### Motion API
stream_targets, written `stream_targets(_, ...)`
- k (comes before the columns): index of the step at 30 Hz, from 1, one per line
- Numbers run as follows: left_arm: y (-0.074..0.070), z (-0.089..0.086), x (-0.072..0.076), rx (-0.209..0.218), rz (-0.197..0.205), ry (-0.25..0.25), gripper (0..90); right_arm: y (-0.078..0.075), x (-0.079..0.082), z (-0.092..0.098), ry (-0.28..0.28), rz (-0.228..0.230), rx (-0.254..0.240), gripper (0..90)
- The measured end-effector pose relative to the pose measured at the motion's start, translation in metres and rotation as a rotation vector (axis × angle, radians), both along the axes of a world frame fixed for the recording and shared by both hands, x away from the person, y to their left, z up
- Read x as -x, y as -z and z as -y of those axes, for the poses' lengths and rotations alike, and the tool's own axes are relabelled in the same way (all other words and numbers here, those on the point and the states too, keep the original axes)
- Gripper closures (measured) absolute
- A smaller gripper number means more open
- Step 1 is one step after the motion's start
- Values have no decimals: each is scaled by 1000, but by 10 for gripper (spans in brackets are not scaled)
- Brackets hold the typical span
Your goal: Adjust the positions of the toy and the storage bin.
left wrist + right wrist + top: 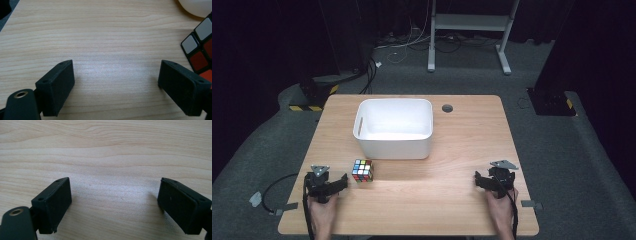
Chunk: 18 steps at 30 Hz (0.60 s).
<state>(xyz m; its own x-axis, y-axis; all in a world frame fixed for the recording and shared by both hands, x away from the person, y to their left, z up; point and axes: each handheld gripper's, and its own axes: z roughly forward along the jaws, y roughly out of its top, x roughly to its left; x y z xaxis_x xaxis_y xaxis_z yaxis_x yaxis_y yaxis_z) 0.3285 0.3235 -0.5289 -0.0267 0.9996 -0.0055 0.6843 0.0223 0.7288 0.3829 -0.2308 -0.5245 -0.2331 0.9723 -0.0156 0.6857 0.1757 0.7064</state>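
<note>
A multicoloured puzzle cube (362,170) sits on the wooden table (447,145), just in front of a white plastic bin (394,127). My left gripper (343,181) rests at the table's front left, a short way left of the cube, held by a hand. In the left gripper view its jaws stand wide apart over bare wood, and the cube (201,50) shows at the right edge, beside the right jaw. My right gripper (479,180) rests at the front right, open, with bare wood between its jaws (115,200).
The bin looks empty and stands at the table's middle back. A round cable hole (447,108) lies right of the bin. Cables trail off both front corners. A white desk frame (469,30) stands on the floor beyond.
</note>
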Motion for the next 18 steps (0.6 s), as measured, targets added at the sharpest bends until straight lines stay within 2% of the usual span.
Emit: stream_targets(18, 0, 1, 0, 1, -4, -4, 134, 0, -1, 0, -7, 3, 2, 124)
